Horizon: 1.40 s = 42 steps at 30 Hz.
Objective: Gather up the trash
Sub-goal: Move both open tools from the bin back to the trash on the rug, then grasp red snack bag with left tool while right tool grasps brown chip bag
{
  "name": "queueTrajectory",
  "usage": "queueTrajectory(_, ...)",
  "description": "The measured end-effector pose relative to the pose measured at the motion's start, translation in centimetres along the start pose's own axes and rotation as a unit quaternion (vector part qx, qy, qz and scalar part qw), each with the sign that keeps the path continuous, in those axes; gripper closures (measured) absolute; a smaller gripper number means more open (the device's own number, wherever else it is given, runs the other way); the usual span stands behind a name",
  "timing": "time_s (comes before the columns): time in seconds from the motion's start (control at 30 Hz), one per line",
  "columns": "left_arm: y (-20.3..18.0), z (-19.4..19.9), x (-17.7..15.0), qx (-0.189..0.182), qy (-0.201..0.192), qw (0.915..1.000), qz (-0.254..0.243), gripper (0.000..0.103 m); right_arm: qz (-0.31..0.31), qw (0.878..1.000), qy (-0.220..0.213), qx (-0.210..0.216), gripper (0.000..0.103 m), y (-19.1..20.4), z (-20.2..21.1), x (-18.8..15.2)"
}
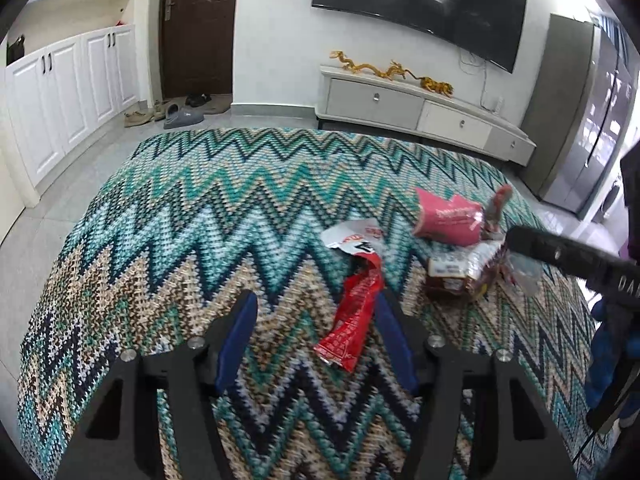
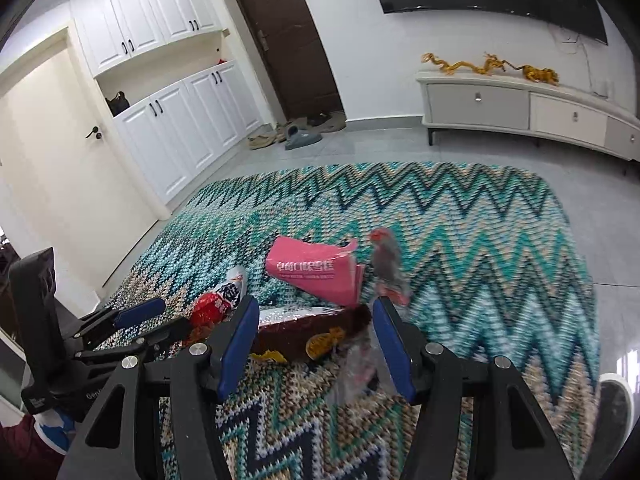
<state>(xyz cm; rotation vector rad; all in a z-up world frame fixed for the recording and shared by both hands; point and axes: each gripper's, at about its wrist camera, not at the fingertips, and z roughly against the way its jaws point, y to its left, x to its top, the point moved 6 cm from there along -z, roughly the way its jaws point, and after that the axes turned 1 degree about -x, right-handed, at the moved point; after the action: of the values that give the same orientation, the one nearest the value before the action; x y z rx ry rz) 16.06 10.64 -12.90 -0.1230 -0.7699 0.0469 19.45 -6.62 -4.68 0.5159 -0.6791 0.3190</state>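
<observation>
Trash lies on a zigzag cloth [image 1: 200, 208]. A red and white wrapper [image 1: 352, 312] lies just inside my open left gripper [image 1: 316, 304], by its right finger. Further right are a pink carton [image 1: 448, 220], a brown packet [image 1: 456, 280] and a clear plastic piece [image 1: 526, 276]. In the right wrist view my open right gripper [image 2: 316, 312] hangs over the brown packet [image 2: 312, 332] and clear plastic [image 2: 360, 372], with the pink carton [image 2: 316, 272] and a small blurred red-grey wrapper [image 2: 386, 260] beyond. The left gripper [image 2: 160, 316] shows at left beside the red wrapper [image 2: 208, 308].
A white TV cabinet [image 1: 420, 108] with gold dragon figures [image 1: 392, 72] stands behind under a wall TV [image 1: 420, 4]. White cupboards [image 1: 68, 92] and a brown door [image 1: 196, 28] with shoes [image 1: 180, 114] are at the left. Grey floor tiles [image 2: 600, 240] surround the cloth.
</observation>
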Motion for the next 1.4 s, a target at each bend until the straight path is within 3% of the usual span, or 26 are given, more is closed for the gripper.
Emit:
queueTrajectory(0.3, 0.5, -0.9, 0.8, -0.043, 0.009, 0.9990, 0.000, 0.044, 0.001, 0.999, 0.017, 0.038, 0.043, 1.1, -2.2, -1.0)
queueTrajectory(0.6, -2.3, -0.9, 0.9, -0.075, 0.010, 0.9968, -0.028, 0.044, -0.020, 0.998, 0.023, 0.054, 0.038, 1.1, -2.7, -1.4)
queueTrajectory(0.77, -3.3, -0.8, 1.1, -0.069, 0.001, 0.9966, -0.044, 0.044, -0.033, 0.997, 0.024, 0.064, 0.037, 1.3, -2.9, -1.0)
queueTrajectory(0.9, -2.9, -2.0, 1.3, -0.070, 0.014, 0.9971, -0.027, 0.045, -0.034, 0.997, 0.029, 0.060, 0.037, 1.3, -3.3, -0.9)
queueTrajectory(1.07, -2.2, -3.6, 0.4, -0.078, 0.041, 0.9961, -0.009, 0.078, -0.026, 0.997, 0.035, 0.057, 0.041, 1.8, -3.8, -0.9)
queueTrajectory(1.4, -1.7, -3.0, -0.3, -0.086, 0.031, 0.9958, -0.008, 0.085, -0.004, 0.998, 0.035, 0.061, 0.064, 3.2, -4.1, -1.2)
